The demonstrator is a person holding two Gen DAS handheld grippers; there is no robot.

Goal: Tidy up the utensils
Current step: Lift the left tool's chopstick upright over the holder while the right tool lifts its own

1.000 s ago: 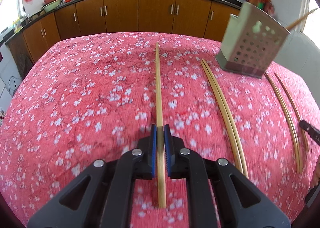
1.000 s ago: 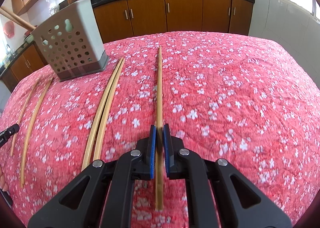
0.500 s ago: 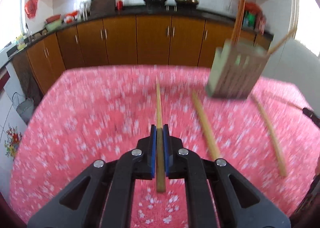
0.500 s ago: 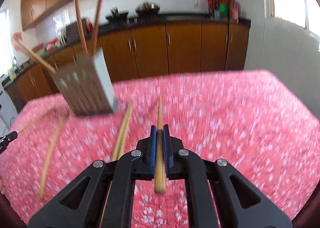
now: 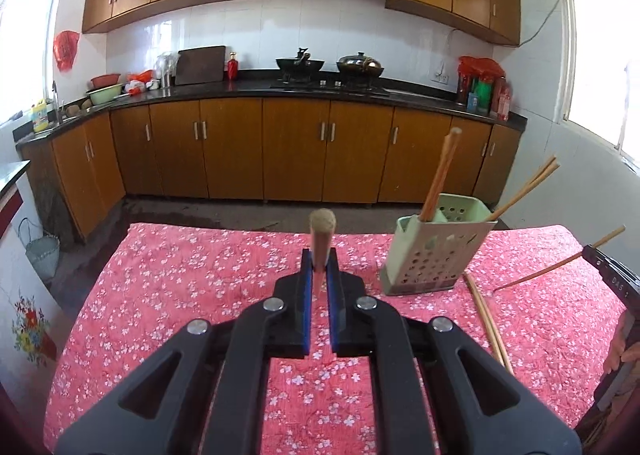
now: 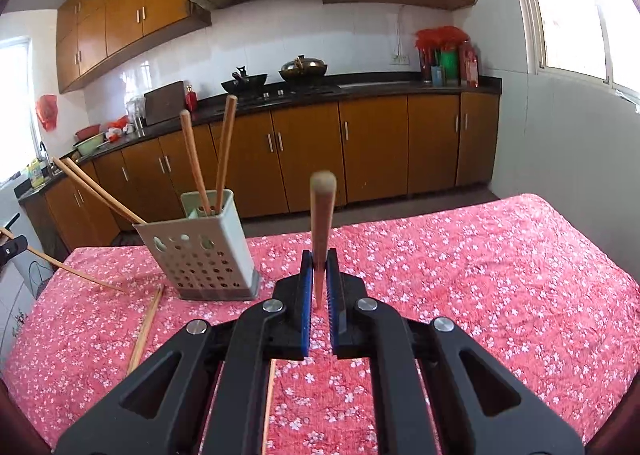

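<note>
1. Chopstick (image 5: 321, 243) in the left gripper (image 5: 320, 275): the blue pads are clamped on it near their tips, and its blunt end points away toward the kitchen cabinets, just above centre of the left wrist view.
2. A second chopstick (image 6: 320, 231) is pinched the same way by the right gripper (image 6: 319, 279), rising from the pads at centre frame in the right wrist view, rounded end uppermost.
3. Both grippers are held above the table (image 5: 180, 295), angled gently downward over its red floral cloth, well clear of the surface.
4. The green utensil holder (image 5: 432, 255) stands on the cloth, right of centre in the left view and left of centre in the right view (image 6: 200, 251); several chopsticks stick out of it, leaning at different angles.
5. A loose pair of chopsticks (image 5: 488, 319) lies on the cloth just beside the holder's base.
6. At the right edge of the left view, part of the other gripper shows with its stick slanting down toward the cloth; fingers of a hand (image 5: 622, 343) appear below it.
</note>
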